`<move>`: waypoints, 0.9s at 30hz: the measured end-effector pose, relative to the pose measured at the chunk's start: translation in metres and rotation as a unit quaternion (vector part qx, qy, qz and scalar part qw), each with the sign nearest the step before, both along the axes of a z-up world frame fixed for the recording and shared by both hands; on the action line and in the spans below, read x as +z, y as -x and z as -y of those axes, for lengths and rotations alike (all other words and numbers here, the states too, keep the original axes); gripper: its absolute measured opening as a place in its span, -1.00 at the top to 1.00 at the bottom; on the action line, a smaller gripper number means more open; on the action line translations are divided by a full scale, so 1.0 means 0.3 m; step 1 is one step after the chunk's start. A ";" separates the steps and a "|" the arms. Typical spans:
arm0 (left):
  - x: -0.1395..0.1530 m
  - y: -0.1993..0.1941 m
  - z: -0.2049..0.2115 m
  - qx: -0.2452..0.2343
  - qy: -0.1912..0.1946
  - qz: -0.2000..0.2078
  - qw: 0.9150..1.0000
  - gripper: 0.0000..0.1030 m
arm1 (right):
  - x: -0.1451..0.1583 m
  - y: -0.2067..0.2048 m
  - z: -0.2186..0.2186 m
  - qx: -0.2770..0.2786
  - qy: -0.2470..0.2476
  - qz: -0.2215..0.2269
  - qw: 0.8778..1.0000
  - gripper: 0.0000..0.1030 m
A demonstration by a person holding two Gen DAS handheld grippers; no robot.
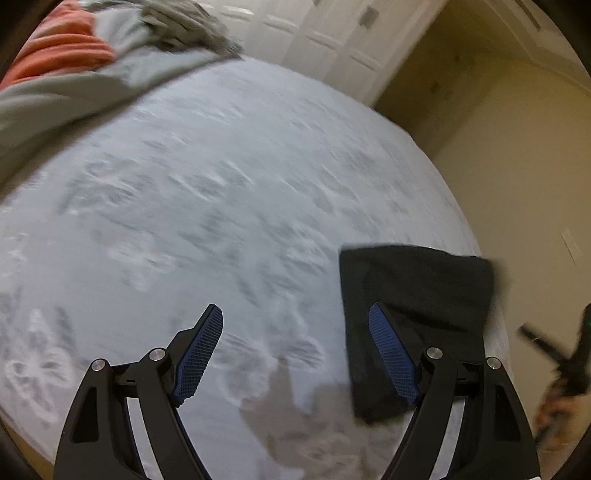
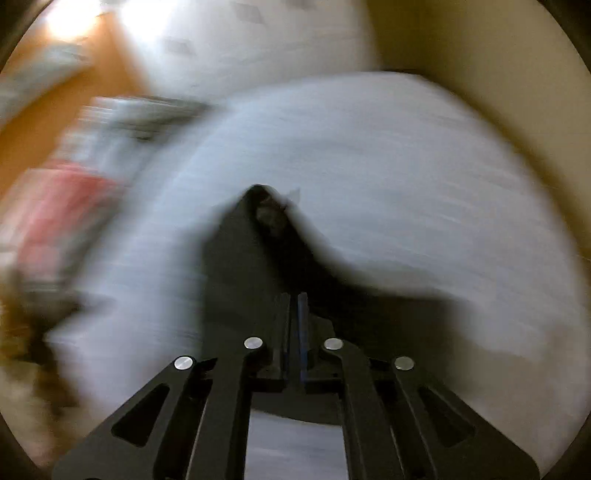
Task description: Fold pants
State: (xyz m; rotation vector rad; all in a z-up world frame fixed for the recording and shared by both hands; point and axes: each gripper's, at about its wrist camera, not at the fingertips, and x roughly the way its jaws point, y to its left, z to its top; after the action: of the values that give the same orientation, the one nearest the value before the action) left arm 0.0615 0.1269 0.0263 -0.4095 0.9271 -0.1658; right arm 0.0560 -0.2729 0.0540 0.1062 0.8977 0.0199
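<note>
The black pants (image 1: 417, 295) lie folded into a rectangle near the right edge of the bed (image 1: 221, 184), which has a pale blue patterned cover. My left gripper (image 1: 295, 317) is open and empty above the bed, its right finger over the pants' left edge. In the right wrist view, blurred by motion, my right gripper (image 2: 294, 299) is shut on the black pants (image 2: 251, 258), and the cloth rises to a peak ahead of the fingers. The right gripper also shows at the far right of the left wrist view (image 1: 569, 365).
A heap of grey and orange-striped laundry (image 1: 74, 55) lies at the far left of the bed. White closet doors (image 1: 332, 33) and a beige wall (image 1: 517, 166) stand beyond the bed. The wooden floor (image 2: 74, 110) shows at the left.
</note>
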 end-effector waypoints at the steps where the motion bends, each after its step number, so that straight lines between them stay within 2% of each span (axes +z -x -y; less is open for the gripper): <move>1: -0.010 -0.004 0.027 -0.010 0.003 -0.007 1.000 -0.53 | -0.075 0.030 0.107 -0.053 0.043 -0.020 0.997 0.87; 2: -0.032 -0.016 0.069 -0.024 0.008 -0.020 0.999 -0.53 | -0.111 0.050 0.168 -0.068 0.028 -0.028 0.997 0.87; 4: -0.061 -0.029 0.131 -0.039 0.014 -0.033 0.999 -0.53 | -0.154 0.081 0.248 -0.077 -0.038 -0.037 0.996 0.83; 5: -0.075 -0.041 0.168 -0.046 0.014 -0.038 0.998 -0.53 | -0.167 0.082 0.256 -0.066 -0.065 -0.040 0.995 0.61; 6: -0.082 -0.047 0.198 -0.051 0.011 -0.040 0.998 -0.53 | -0.173 0.071 0.244 -0.052 -0.070 -0.043 0.995 0.35; 7: -0.085 -0.053 0.224 -0.055 0.010 -0.038 0.998 -0.53 | -0.179 0.054 0.226 -0.035 -0.071 -0.043 0.996 -0.25; 8: -0.083 -0.061 0.256 -0.061 0.008 -0.034 0.998 -0.53 | -0.183 0.029 0.191 -0.015 -0.074 -0.039 0.996 -0.46; 10: -0.075 -0.065 0.292 -0.069 0.003 -0.023 0.997 -0.53 | -0.206 -0.043 0.099 0.040 -0.087 -0.044 0.994 -0.43; 12: -0.076 -0.067 0.306 -0.077 -0.001 -0.017 0.997 -0.53 | -0.251 -0.108 0.032 0.073 -0.088 -0.055 0.992 -0.43; 16: -0.094 -0.076 0.285 -0.079 -0.002 -0.029 0.996 -0.53 | -0.336 -0.265 -0.031 0.063 -0.052 -0.056 0.995 -0.43; 19: -0.105 -0.091 0.247 -0.071 0.007 -0.036 0.997 -0.53 | -0.380 -0.347 -0.030 0.051 -0.067 -0.037 0.996 -0.45; 22: -0.107 -0.098 0.223 -0.065 0.001 -0.036 0.997 -0.53 | -0.417 -0.425 -0.058 0.066 -0.118 -0.045 0.990 0.07; 23: -0.106 -0.101 0.216 -0.063 -0.009 -0.033 0.997 -0.53 | -0.410 -0.437 -0.068 0.059 -0.118 -0.037 0.991 0.48; 25: -0.101 -0.102 0.205 -0.058 -0.025 -0.025 0.998 -0.53 | -0.370 -0.454 -0.074 0.058 -0.128 -0.026 0.990 0.67; 27: -0.087 -0.102 0.185 -0.045 -0.034 -0.018 0.998 -0.53 | -0.266 -0.422 -0.069 0.059 -0.171 -0.001 0.984 0.70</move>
State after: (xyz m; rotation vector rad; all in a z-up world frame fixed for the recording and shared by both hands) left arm 0.0921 0.0713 0.0003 -0.3090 0.9853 -0.2092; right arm 0.1825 -0.2520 -0.0257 0.3732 0.8954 0.2843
